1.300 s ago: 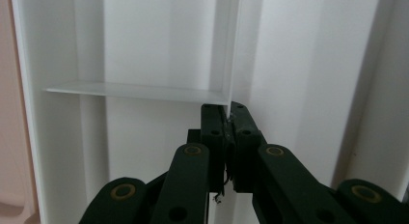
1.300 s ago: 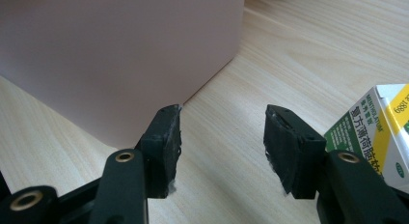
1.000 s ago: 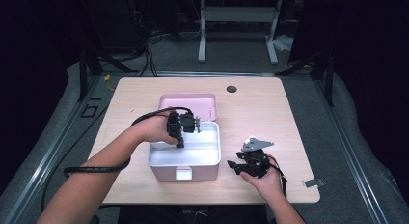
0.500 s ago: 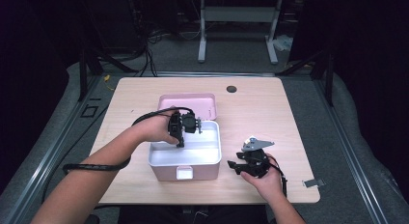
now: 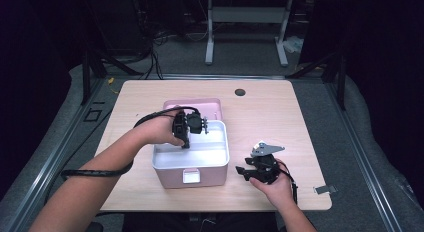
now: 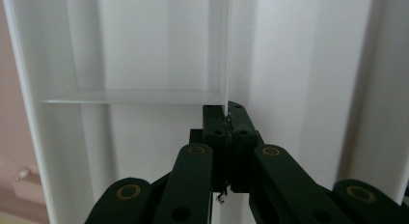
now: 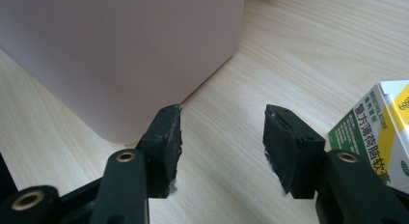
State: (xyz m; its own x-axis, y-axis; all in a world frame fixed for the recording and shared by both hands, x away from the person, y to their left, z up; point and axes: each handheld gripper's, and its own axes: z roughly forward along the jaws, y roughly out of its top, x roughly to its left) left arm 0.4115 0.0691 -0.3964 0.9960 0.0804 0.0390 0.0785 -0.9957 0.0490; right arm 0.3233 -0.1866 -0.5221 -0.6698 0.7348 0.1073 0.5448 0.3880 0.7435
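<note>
Little is changing since the earlier frames: the left gripper (image 5: 192,126) is settling only slightly over the box (image 5: 220,157), and the right gripper (image 5: 256,170) is keeping its place on the table (image 5: 280,112).

In the left gripper view, the left jaws are pinching shut on the edge of a thin white divider (image 6: 144,96) inside the box, where a crosswise sheet is meeting an upright one. The box is sitting at the middle of the table, white inside and pink outside, with its pink lid (image 5: 195,104) lying just behind it.

The divider is looking light, thin and somewhat springy, probably smooth plastic that could slip or bend if pulled at an angle. Gripping it at its top edge near the joint, as now, and lifting straight seems the safest way; the box itself is light enough that it may rise with it unless steadied.

The right jaws are standing fairly wide with nothing between them, resting low just beside the box's pink corner (image 7: 120,60). At the right edge of the right gripper view a small carton (image 7: 381,132) is lying on the table, green, white and yellow, printed with Chinese characters too partial to read with certainty.
</note>
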